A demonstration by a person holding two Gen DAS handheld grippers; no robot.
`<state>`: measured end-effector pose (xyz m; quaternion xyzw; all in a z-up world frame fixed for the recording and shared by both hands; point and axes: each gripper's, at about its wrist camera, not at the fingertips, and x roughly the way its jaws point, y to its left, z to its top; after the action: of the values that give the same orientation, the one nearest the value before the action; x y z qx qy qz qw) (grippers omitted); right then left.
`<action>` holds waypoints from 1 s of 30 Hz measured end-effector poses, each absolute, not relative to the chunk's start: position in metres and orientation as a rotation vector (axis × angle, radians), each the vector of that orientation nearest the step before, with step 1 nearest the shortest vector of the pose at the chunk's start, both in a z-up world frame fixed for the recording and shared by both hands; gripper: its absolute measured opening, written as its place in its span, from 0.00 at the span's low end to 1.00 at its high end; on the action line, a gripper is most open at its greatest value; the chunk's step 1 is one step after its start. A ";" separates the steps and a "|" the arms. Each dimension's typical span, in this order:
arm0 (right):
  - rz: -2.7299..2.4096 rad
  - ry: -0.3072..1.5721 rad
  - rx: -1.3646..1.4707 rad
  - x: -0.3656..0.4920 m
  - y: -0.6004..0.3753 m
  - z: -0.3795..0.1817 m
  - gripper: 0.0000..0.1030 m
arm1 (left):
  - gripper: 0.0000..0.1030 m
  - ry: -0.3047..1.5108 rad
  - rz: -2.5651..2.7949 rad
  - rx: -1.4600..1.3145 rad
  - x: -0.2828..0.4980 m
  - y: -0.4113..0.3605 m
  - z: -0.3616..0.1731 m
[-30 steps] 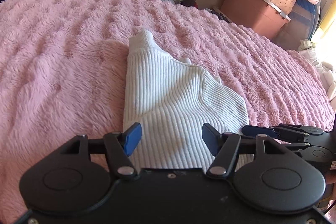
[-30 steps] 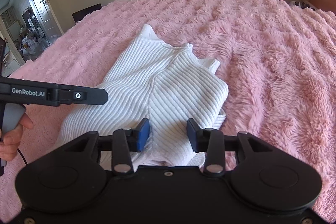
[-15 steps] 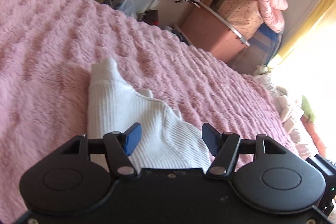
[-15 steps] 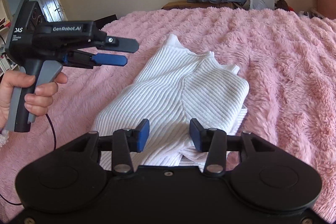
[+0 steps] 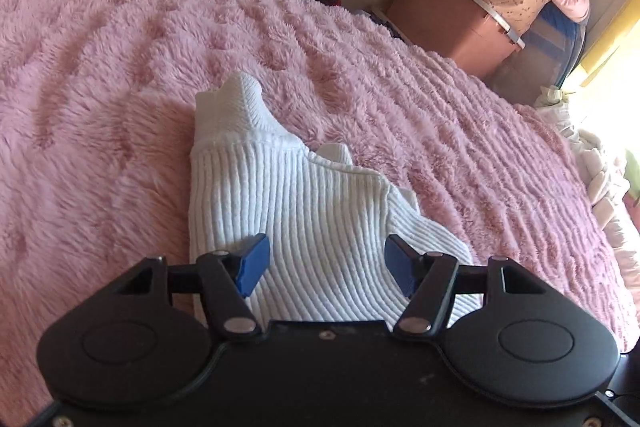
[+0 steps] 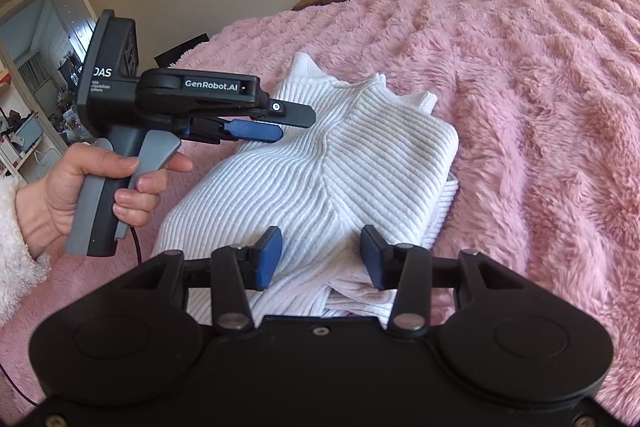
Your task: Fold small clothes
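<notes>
The white ribbed sweater (image 6: 320, 179) lay part-folded on the pink bed (image 6: 540, 107); left tongs (image 5: 326, 263) and right tongs (image 6: 320, 257) hovered wide, empty; soft, light, floppy knit, best pinched at the near hem corners

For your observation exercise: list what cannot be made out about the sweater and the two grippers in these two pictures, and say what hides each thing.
- Sweater hem: left wrist view, covered by the left gripper body.
- Same hem: right wrist view, under the right gripper body.
- Sleeves: tucked under the folded front in both views.
- Right gripper: absent from the left wrist view.
- Left gripper's finger gap: right wrist view, seen side-on, so unreadable there.
</notes>
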<state>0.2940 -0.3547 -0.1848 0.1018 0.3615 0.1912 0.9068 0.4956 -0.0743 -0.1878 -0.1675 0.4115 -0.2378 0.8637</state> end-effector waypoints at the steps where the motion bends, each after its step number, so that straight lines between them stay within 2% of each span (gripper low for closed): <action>1: 0.401 0.736 0.231 0.292 -0.357 -0.182 0.43 | 0.65 0.857 -0.518 -0.376 0.492 -0.068 -0.183; 7: 0.440 0.680 0.556 0.282 -0.414 -0.174 0.51 | 0.65 0.825 -0.664 -0.549 0.447 -0.002 -0.162; 13: 0.493 0.749 0.841 0.291 -0.456 -0.207 0.53 | 0.65 0.922 -0.666 -0.674 0.419 0.044 -0.195; 23: 0.468 0.847 0.865 0.319 -0.445 -0.249 0.53 | 0.65 1.034 -0.677 -0.754 0.435 0.041 -0.252; 30: 0.535 0.856 0.920 0.339 -0.439 -0.259 0.59 | 0.66 1.087 -0.776 -0.821 0.458 0.027 -0.263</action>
<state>0.3392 -0.4386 -0.2588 0.4253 0.3955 0.2473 0.7756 0.4583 0.0272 -0.2635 -0.3697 0.4897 -0.3495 0.7081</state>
